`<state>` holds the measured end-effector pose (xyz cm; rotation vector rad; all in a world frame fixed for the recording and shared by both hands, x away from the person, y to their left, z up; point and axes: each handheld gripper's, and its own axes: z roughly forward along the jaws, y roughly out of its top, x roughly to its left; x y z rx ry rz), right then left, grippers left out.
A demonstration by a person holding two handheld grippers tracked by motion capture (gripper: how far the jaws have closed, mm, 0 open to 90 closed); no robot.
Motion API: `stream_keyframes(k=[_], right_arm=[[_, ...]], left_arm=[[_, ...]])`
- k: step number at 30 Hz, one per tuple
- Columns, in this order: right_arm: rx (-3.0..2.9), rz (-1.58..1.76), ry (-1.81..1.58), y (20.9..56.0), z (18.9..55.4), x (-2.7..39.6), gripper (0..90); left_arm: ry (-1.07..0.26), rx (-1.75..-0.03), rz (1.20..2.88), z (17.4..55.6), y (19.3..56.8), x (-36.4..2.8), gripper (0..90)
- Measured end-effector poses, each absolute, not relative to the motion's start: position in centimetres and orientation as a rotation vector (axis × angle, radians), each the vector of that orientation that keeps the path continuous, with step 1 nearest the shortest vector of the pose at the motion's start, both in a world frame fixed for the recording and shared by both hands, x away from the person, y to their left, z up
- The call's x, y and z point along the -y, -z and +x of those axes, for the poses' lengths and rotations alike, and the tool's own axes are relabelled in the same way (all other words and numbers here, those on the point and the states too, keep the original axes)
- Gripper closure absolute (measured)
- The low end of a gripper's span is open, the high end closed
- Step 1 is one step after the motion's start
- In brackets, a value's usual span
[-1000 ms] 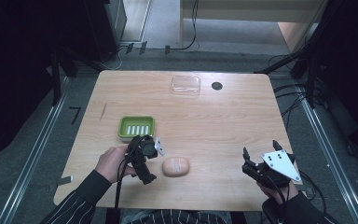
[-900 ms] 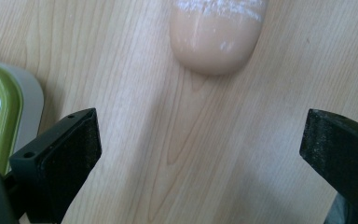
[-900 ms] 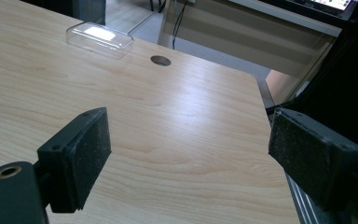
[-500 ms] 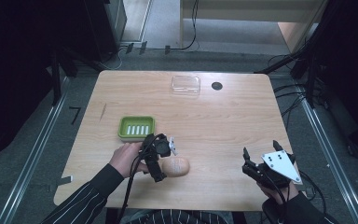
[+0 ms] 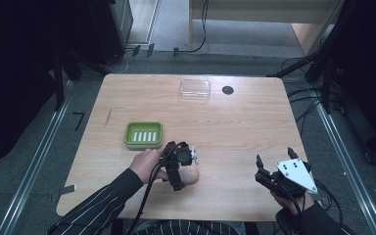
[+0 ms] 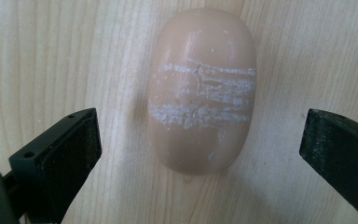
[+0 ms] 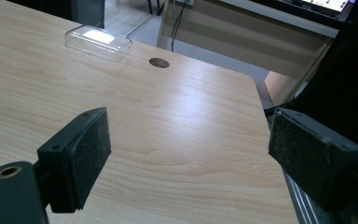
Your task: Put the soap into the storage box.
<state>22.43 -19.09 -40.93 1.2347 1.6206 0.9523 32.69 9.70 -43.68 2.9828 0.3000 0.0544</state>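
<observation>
My left tool [image 6: 200, 140] hangs wide open over the smooth peach oval soap bar [image 6: 201, 88] lying on the wooden counter [image 5: 235, 127], jaws either side, nothing gripped yet; my right tool [image 5: 274, 177] idles open, empty.

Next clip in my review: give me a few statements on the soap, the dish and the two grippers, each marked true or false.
1. The left gripper is open, its jaws on either side of the soap bar. True.
2. The soap bar lies in the green soap dish. False: it lies on the bare table, the dish apart from it.
3. The right gripper holds the clear lid. False: it is open and holds nothing; the lid lies near the far edge.
4. The soap bar has whitish streaks across it. True.
</observation>
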Motion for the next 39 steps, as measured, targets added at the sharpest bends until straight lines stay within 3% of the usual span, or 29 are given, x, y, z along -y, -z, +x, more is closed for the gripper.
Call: stream_keyframes(k=[7,15,30,39], right_arm=[[-1.619,1.231,-0.951,41.0,22.4,19.2,13.6],[-1.625,1.229,-0.947,41.0,22.4,19.1,13.6],[-1.626,1.227,-0.942,41.0,22.4,19.1,13.6],[-1.623,1.235,-0.947,41.0,22.4,19.2,13.6]], left_arm=[[-0.038,-0.288,2.989,33.0,44.1,-9.1,0.8],[0.01,-0.253,2.994,33.1,44.6,-8.7,13.5],[-0.049,-0.226,3.034,32.8,45.8,-8.5,32.3],[-0.044,-0.196,3.026,32.7,45.8,-8.7,33.6]])
